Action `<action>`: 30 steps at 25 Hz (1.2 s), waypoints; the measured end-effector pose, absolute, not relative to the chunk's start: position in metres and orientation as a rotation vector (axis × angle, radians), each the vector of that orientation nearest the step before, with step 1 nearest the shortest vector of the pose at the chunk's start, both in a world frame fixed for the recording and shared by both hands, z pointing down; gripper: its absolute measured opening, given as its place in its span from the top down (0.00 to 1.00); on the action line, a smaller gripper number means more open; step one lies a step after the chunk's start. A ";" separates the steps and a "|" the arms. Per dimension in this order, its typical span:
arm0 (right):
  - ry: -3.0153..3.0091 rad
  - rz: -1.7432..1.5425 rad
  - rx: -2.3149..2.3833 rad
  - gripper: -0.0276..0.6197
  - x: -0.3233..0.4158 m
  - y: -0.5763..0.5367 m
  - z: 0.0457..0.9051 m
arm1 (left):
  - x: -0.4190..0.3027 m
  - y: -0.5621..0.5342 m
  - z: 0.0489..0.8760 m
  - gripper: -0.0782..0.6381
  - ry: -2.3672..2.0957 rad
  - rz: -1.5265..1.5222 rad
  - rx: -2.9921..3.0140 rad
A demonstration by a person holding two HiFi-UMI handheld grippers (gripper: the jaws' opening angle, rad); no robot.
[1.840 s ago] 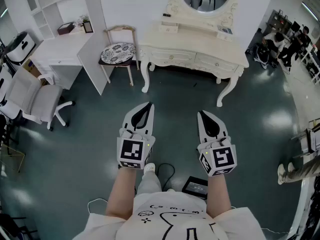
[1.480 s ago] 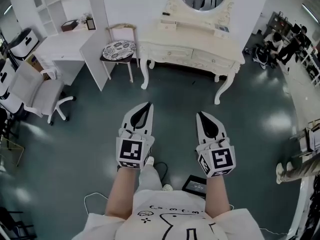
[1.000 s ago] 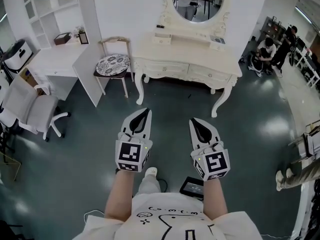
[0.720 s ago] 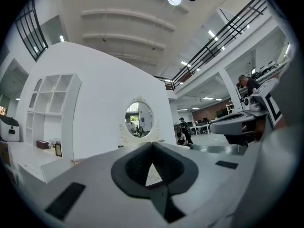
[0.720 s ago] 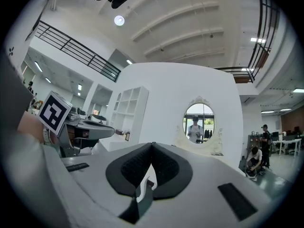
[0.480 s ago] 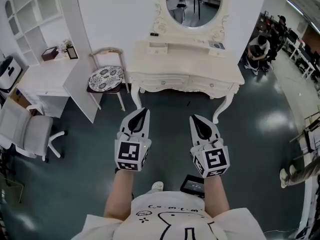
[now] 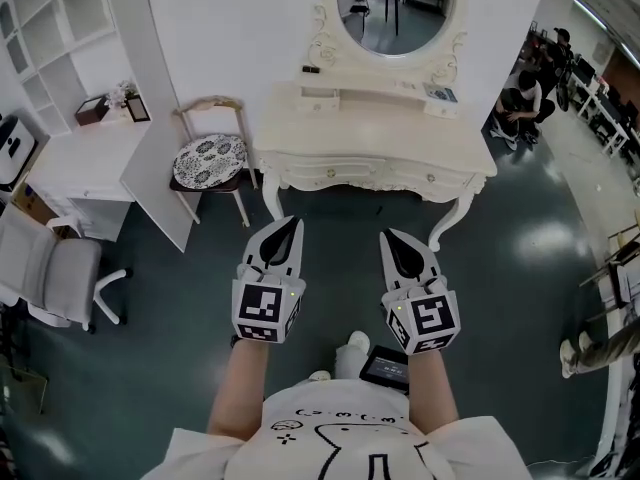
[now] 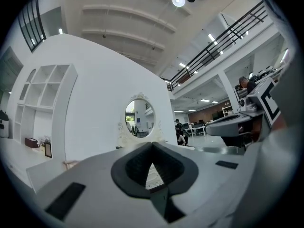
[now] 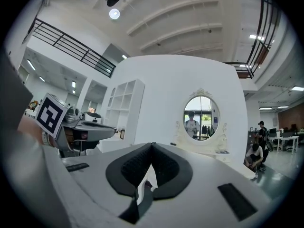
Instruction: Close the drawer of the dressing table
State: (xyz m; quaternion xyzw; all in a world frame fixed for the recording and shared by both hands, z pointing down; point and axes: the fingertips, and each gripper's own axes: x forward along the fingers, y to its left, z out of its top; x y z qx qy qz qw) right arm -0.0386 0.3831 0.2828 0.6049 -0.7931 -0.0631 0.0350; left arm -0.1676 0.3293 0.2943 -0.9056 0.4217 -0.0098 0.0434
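The cream dressing table (image 7: 370, 133) with its oval mirror (image 7: 395, 8) stands against the white wall ahead, and two wide drawers (image 7: 330, 175) run along its front. From here I cannot tell whether either drawer stands out. Both grippers are held level, side by side, short of the table's front edge. The left gripper (image 7: 291, 224) and the right gripper (image 7: 388, 238) are shut with nothing between their jaws. In the left gripper view the closed tips (image 8: 152, 144) point at the mirror (image 8: 139, 118). In the right gripper view the tips (image 9: 152, 145) also face the mirror (image 9: 201, 115).
A chair with a patterned cushion (image 7: 208, 160) stands left of the table, beside a white panel (image 7: 150, 183) and a white desk (image 7: 80, 163). An office chair (image 7: 50, 268) is at far left. A black device (image 7: 385, 368) lies on the floor by the person's feet. People sit at right (image 7: 520, 98).
The person has walked toward the dressing table, which now sits closer and more centred in the head view. Both grippers stay shut and side by side.
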 end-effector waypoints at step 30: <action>-2.575 -0.199 1.704 0.94 0.059 0.109 0.277 | -0.068 0.075 0.296 0.87 1.457 -0.033 -2.709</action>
